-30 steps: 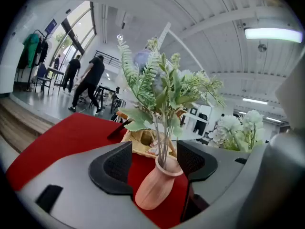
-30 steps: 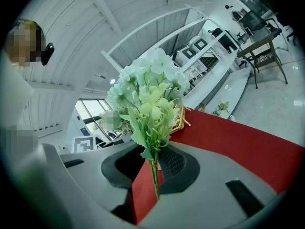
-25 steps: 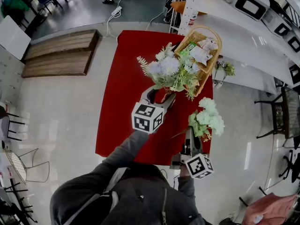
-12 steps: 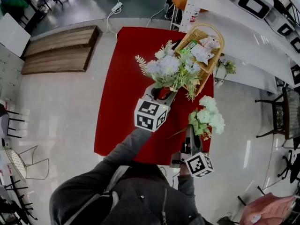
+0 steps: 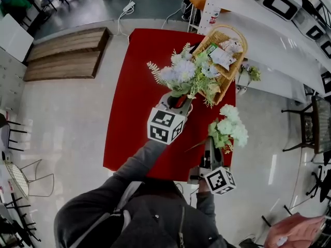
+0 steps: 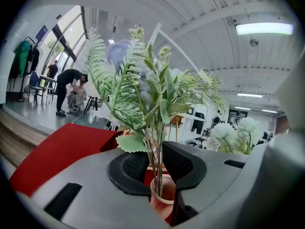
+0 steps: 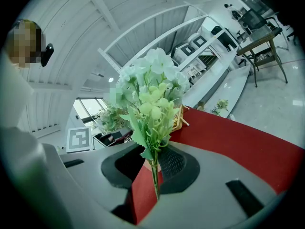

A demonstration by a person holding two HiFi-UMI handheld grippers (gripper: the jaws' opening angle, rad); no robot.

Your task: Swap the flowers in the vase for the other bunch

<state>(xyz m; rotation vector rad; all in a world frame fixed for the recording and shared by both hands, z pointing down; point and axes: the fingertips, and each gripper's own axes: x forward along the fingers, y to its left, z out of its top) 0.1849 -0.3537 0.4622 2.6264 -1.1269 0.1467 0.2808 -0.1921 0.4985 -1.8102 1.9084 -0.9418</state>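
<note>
My left gripper (image 6: 156, 165) had just been closing and pinched the blue bunch (image 6: 143, 89) above the vase (image 6: 162, 200); my right gripper (image 7: 153, 168) clenched the white bunch (image 7: 152, 87) by its stem

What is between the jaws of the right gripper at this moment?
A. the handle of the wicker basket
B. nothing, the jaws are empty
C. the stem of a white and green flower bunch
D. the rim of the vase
C: in the right gripper view, the right gripper is closed on the thin green stem of the white and green flower bunch, which stands upright out of its jaws.
</note>
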